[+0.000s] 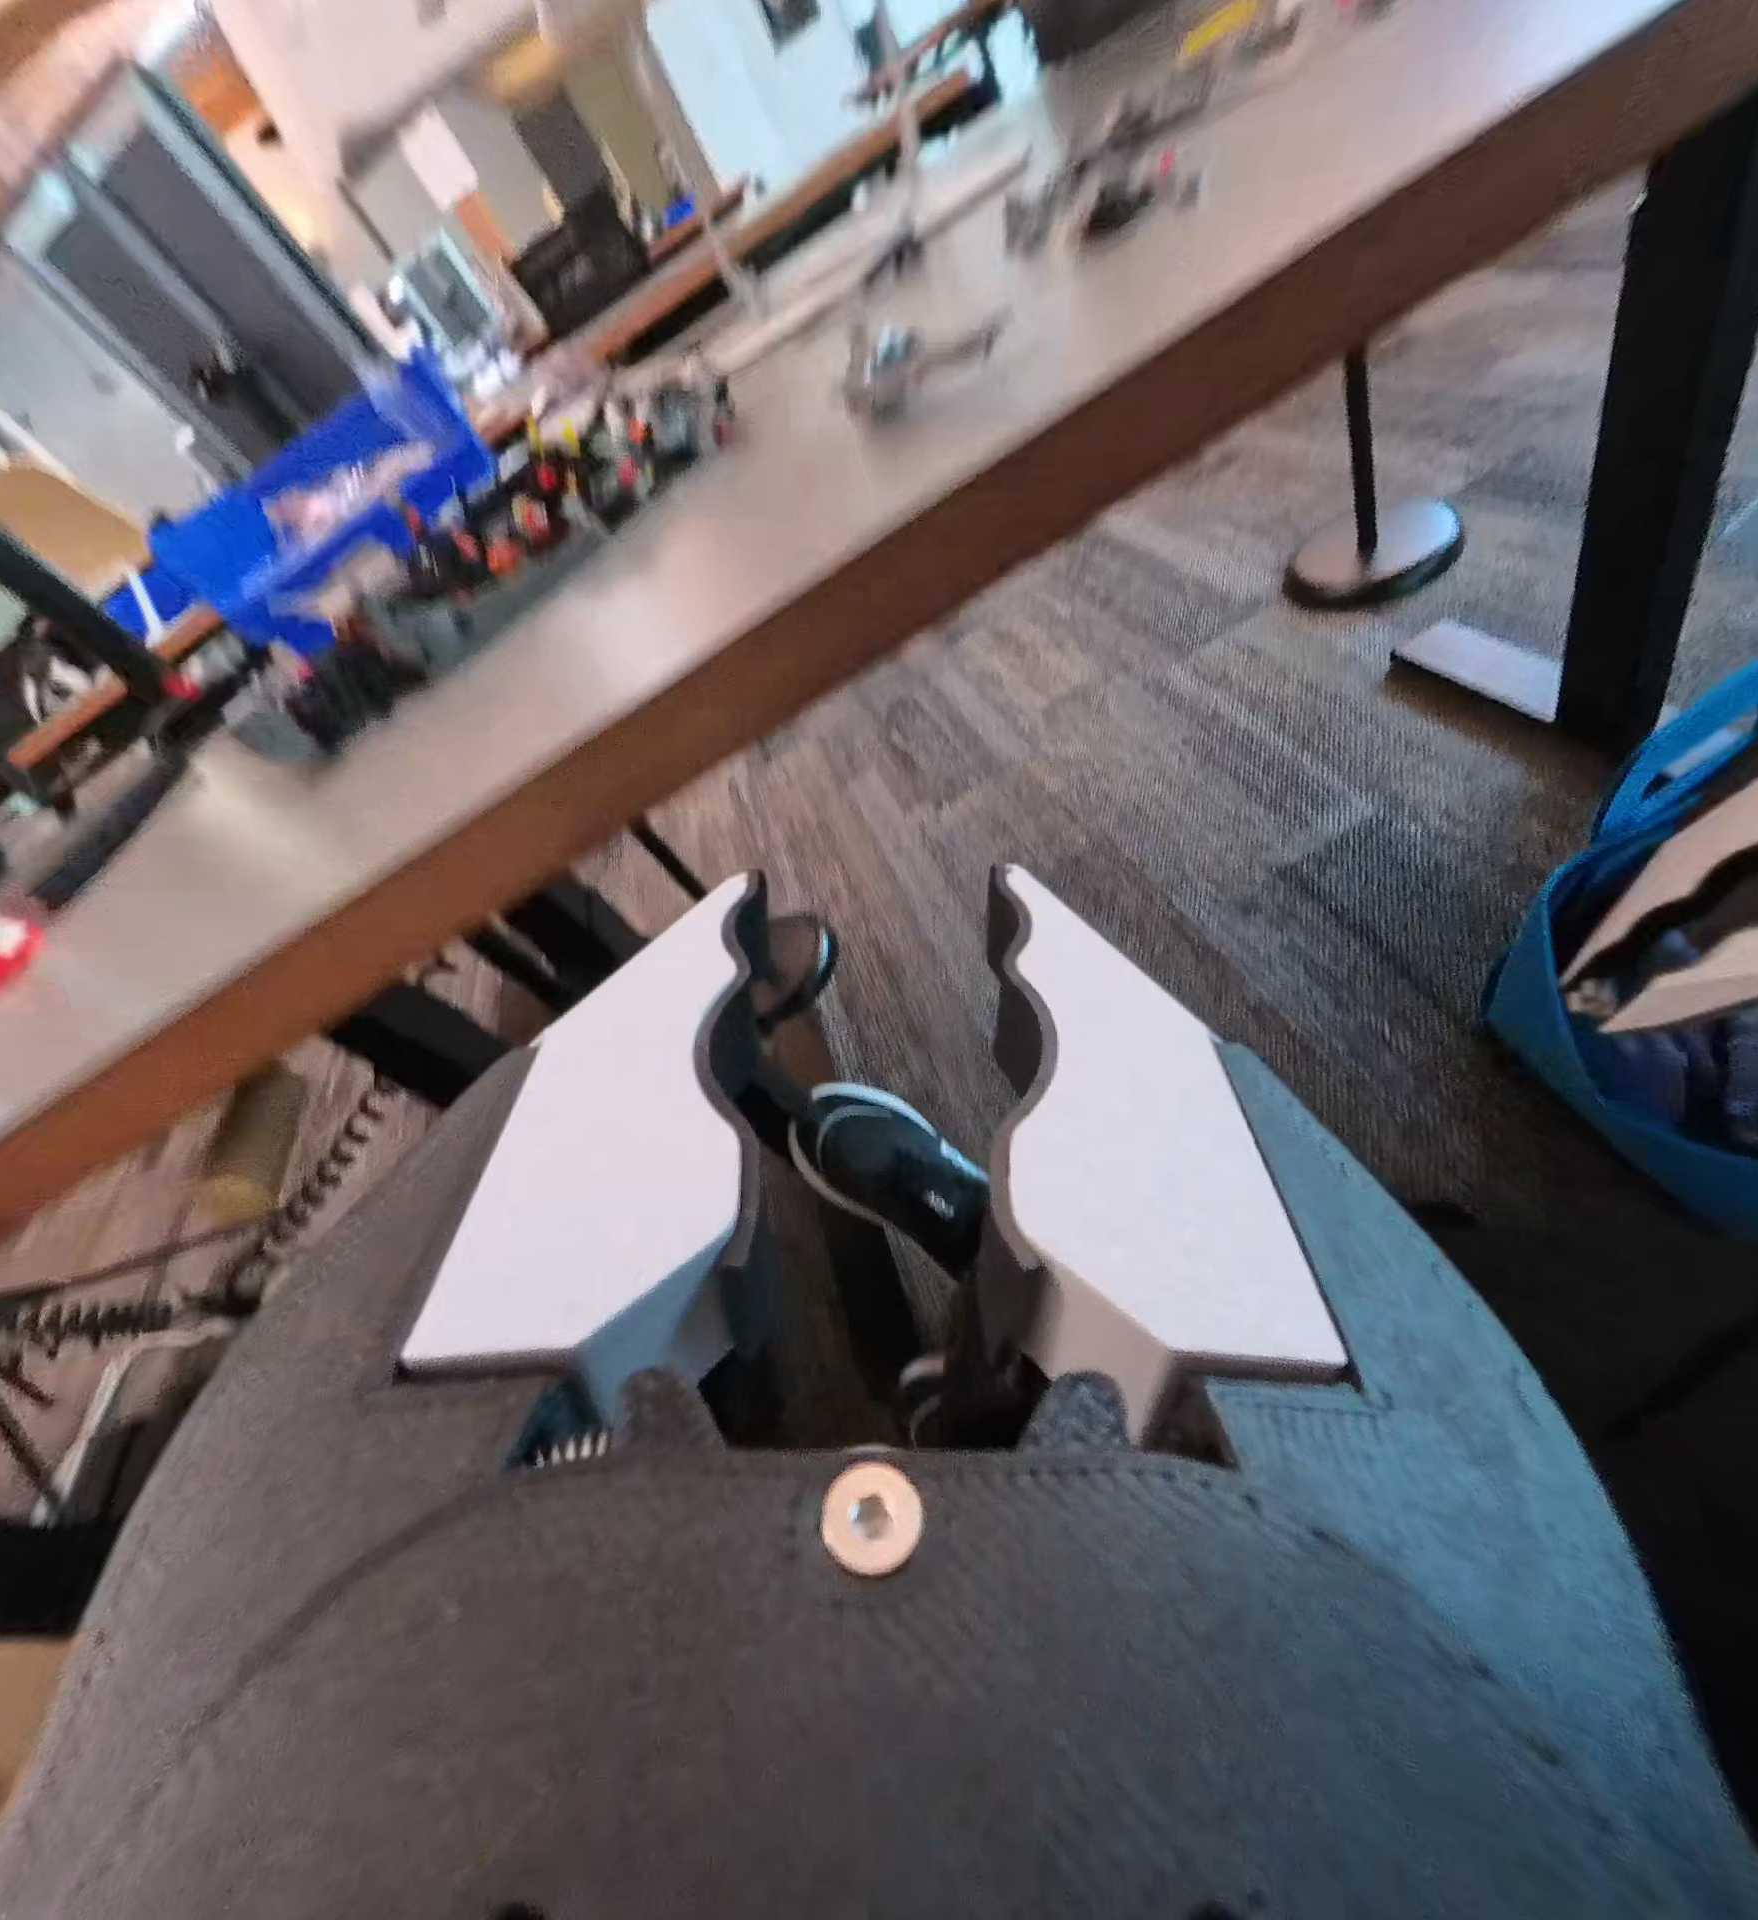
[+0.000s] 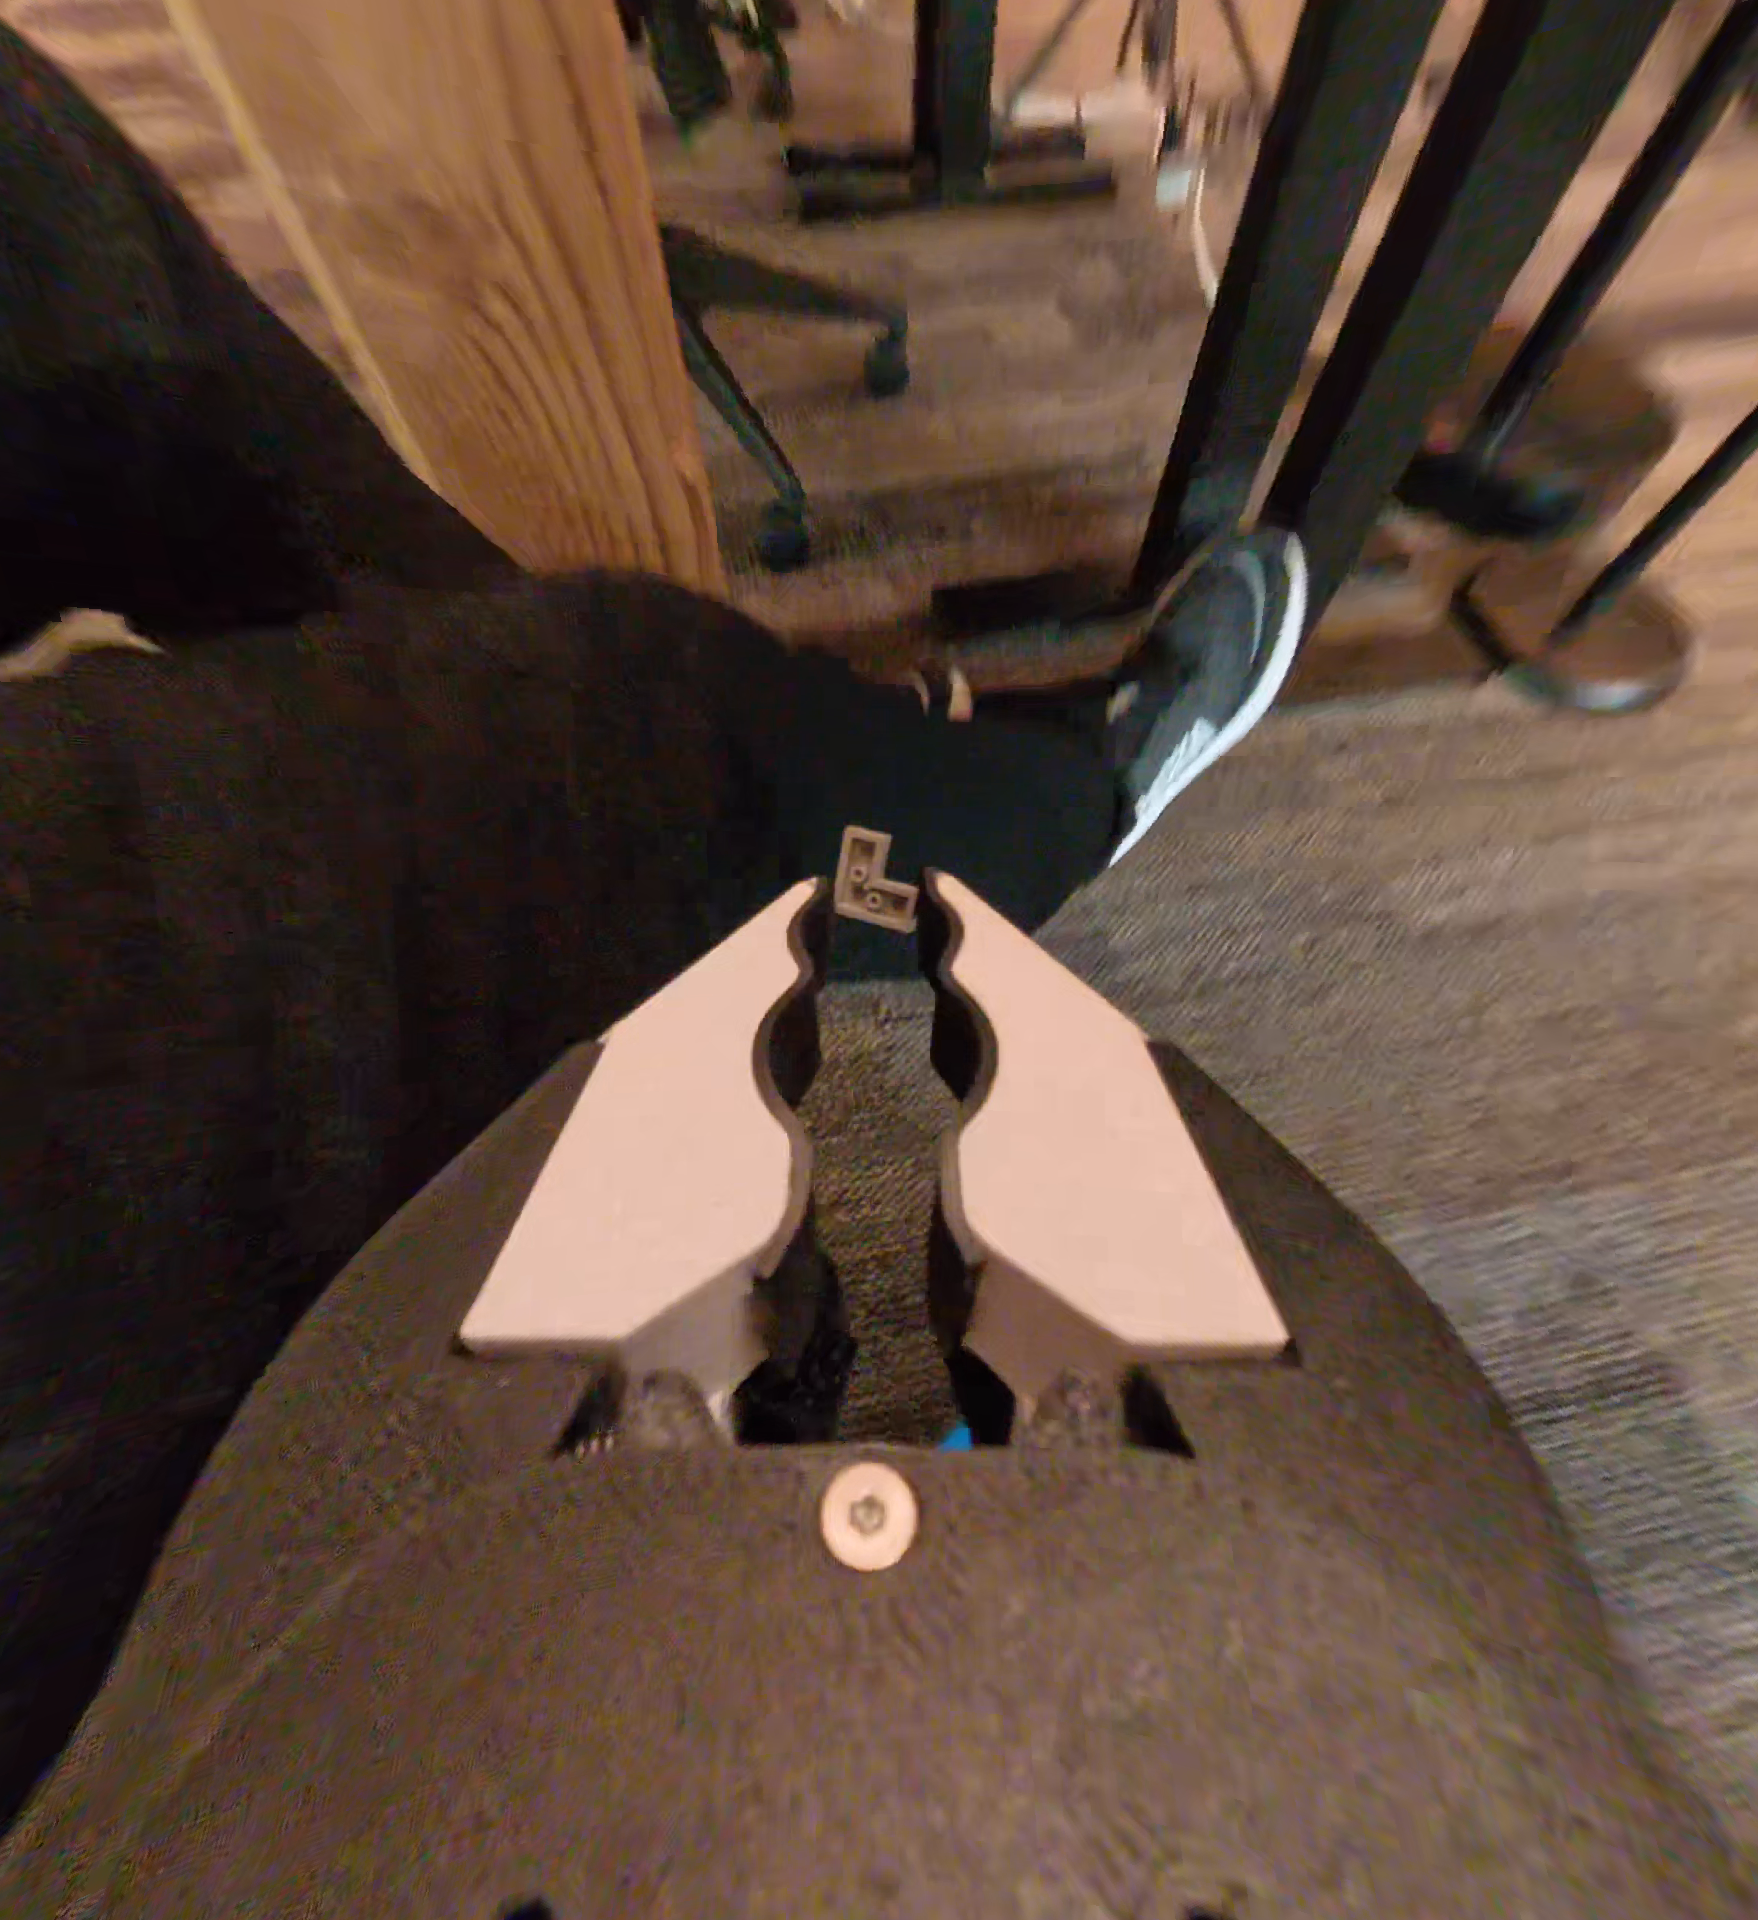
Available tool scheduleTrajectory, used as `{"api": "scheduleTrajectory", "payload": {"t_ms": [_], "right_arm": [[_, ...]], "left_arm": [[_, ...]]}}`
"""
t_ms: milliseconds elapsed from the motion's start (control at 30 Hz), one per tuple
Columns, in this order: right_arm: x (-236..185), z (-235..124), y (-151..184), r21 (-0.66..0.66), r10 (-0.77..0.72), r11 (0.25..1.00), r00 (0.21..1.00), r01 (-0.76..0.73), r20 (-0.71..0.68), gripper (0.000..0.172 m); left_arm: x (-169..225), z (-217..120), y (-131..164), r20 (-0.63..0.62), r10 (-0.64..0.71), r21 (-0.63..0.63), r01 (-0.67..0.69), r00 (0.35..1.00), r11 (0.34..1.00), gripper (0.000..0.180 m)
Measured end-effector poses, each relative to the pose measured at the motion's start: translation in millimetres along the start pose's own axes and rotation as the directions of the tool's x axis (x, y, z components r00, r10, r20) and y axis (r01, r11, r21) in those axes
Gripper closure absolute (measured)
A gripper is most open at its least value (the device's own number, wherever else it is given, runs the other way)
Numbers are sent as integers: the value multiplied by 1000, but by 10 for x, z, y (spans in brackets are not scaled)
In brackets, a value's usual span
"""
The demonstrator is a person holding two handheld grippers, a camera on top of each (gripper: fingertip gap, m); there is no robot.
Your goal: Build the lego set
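One small grey L-shaped brick (image 2: 870, 881) sits pinched at the right tool's (image 2: 873, 902) tips.

The left wrist view rides just behind its own fingers (image 1: 646, 1091), low beside a bench (image 1: 854, 540) and tilted, so the bench edge runs from 8 o'clock to 2 o'clock; it faces out over carpet (image 1: 1218, 779) toward the room beyond. The right wrist view sits as close behind its fingers (image 2: 1062, 1122), lower still, aimed down and forward at carpet (image 2: 1426, 1039), black bench legs (image 2: 1259, 312) at 1 o'clock and a dark trouser leg (image 2: 231, 831) at 9 o'clock. Both views share the carpet; the right gripper (image 1: 1706, 914) shows at 3 o'clock in the left view
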State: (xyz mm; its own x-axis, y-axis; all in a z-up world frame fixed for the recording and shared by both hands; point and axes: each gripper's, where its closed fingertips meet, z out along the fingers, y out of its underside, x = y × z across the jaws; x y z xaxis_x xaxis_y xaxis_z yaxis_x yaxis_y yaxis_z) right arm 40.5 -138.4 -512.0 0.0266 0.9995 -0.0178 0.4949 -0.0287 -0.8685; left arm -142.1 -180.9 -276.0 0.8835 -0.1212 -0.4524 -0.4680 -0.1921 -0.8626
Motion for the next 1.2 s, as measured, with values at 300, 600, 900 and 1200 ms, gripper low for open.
{"api": "scheduleTrajectory", "payload": {"t_ms": [300, 600, 900, 1200], "right_arm": [[319, -1537, -2468, 274, -306, 889, 922, 366, -238, 159], [1752, -1830, -3575, 253, -362, 825, 816, 505, -450, 159], [2231, -1769, -3683, 38, -538, 706, 570, 707, -621, 159], [2387, -1729, -3852, -160, -649, 583, 338, 796, -682, 159]], "left_arm": [[-33, 542, -1276, -188, 108, 228, -63, 976, 972, 139], [-188, 1588, -1852, -420, 147, 328, -1, 895, 945, 146], [-6, 2028, -2622, -669, 27, 311, 247, 743, 918, 143], [100, 2402, -2828, -662, 131, 343, 142, 738, 929, 159]]}}
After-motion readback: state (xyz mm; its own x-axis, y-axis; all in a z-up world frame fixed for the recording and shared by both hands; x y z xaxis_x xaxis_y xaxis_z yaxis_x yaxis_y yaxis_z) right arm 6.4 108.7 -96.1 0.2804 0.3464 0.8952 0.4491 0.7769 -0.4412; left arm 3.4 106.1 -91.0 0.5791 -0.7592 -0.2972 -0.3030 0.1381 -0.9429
